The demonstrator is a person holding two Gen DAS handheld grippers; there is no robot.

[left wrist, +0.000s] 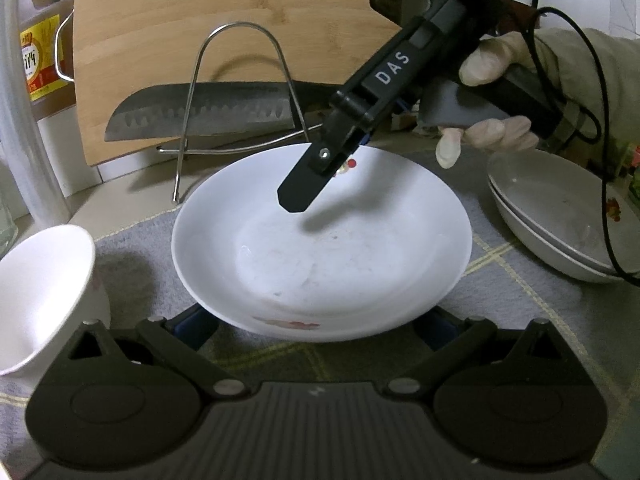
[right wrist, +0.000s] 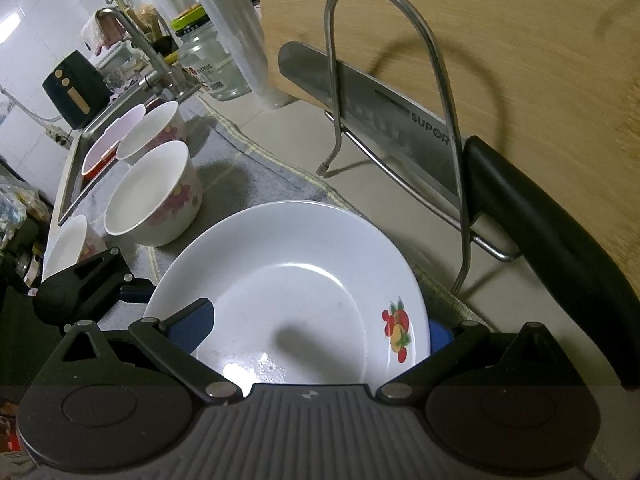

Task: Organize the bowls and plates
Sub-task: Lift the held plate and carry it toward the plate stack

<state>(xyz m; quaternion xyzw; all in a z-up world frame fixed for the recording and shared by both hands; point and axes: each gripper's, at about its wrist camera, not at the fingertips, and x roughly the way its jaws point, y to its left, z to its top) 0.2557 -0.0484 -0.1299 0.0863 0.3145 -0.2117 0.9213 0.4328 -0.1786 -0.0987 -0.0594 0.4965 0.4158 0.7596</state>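
Note:
A white deep plate (left wrist: 320,240) (right wrist: 288,288) with a fruit print lies on the grey checked cloth (left wrist: 520,300). My left gripper (left wrist: 314,332) is open, its blue-padded fingers (left wrist: 192,324) spread wide at the plate's near rim. My right gripper (right wrist: 316,332) (left wrist: 328,168) is open too and straddles the far rim. One of its fingers (right wrist: 192,322) is over the plate's inside, the other outside the rim. Two more plates (left wrist: 560,220) sit stacked at the right. White flowered bowls (right wrist: 156,196) (right wrist: 152,132) (left wrist: 44,292) stand on the cloth at the left.
A wire rack (left wrist: 240,92) (right wrist: 400,100) holds a large knife (right wrist: 380,116) against a leaning bamboo cutting board (left wrist: 220,20). A sink (right wrist: 76,156) with a pink bowl (right wrist: 108,140) and a tap lies beyond the bowls. A gloved hand (left wrist: 492,92) holds the right gripper.

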